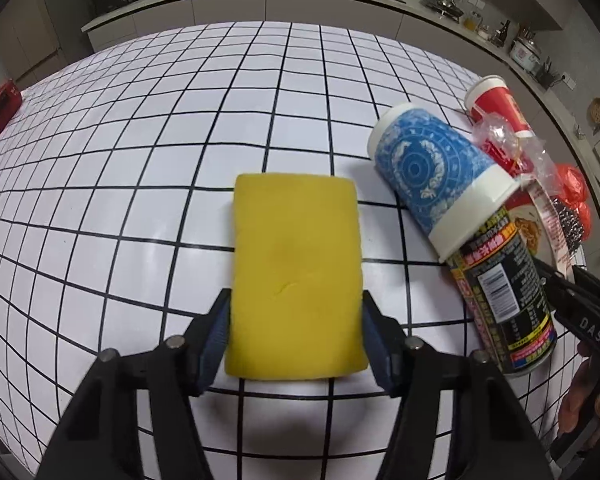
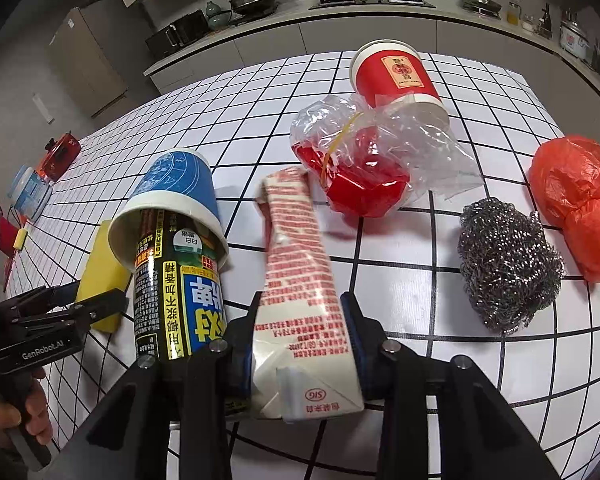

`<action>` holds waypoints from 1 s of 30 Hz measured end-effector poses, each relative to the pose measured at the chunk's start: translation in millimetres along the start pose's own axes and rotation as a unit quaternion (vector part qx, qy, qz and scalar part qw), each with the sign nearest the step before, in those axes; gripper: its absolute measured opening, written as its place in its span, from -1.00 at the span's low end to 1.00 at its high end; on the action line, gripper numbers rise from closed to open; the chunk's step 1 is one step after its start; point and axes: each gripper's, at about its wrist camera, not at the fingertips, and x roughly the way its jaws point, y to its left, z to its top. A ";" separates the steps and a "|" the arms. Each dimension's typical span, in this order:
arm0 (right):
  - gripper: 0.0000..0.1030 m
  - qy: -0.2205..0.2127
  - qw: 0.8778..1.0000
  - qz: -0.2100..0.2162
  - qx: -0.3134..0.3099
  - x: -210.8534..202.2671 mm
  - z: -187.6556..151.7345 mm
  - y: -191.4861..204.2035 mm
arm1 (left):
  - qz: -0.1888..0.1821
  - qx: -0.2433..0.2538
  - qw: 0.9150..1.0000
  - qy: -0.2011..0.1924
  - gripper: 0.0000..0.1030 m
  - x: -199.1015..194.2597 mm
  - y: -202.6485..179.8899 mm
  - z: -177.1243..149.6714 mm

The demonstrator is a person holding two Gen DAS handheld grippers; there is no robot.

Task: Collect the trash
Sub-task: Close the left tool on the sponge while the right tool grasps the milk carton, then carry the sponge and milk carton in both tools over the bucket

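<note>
Both grippers were on trash: L around the sponge, R clamped on the carton.

Your left gripper (image 1: 296, 336) sat approx half open w/ the yellow sponge (image 1: 296, 276) between its blue pads; the pads looked right at its long edges, no squash visible, so I couldn't call it a firm hold. The sponge lay flat on the gridded table (image 1: 140, 160), beside the blue cup (image 1: 428, 168) jammed over the spray can (image 1: 504, 304). It's soft, light, grippy: pinch mid-length across the narrow width, expect it to compress. Your right gripper (image 2: 300, 336) was closed tight on the milk carton (image 2: 300, 308), pads on its flat sides; thin card, prob. empty, dents easily.
</note>
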 end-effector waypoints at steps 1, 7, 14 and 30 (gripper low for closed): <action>-0.27 0.000 1.000 -0.001 -0.001 -0.4 -0.5 0.6 | -0.002 -0.002 1.000 -0.002 0.09 -1.4 -1.1 -8.2; -0.28 -0.012 1.000 -0.010 -0.009 -8.6 -8.8 6.4 | -0.013 -0.012 0.999 -0.030 -0.10 -18.1 8.2 -27.8; -0.28 -0.032 0.999 -0.009 0.009 -30.9 -19.3 1.2 | -0.028 0.004 0.998 -0.049 -0.20 -35.2 -14.2 -43.0; -0.29 -0.098 0.983 -0.078 0.132 -143.2 -79.5 -87.7 | -0.178 0.162 0.969 -0.053 -0.21 -73.1 -179.9 -69.8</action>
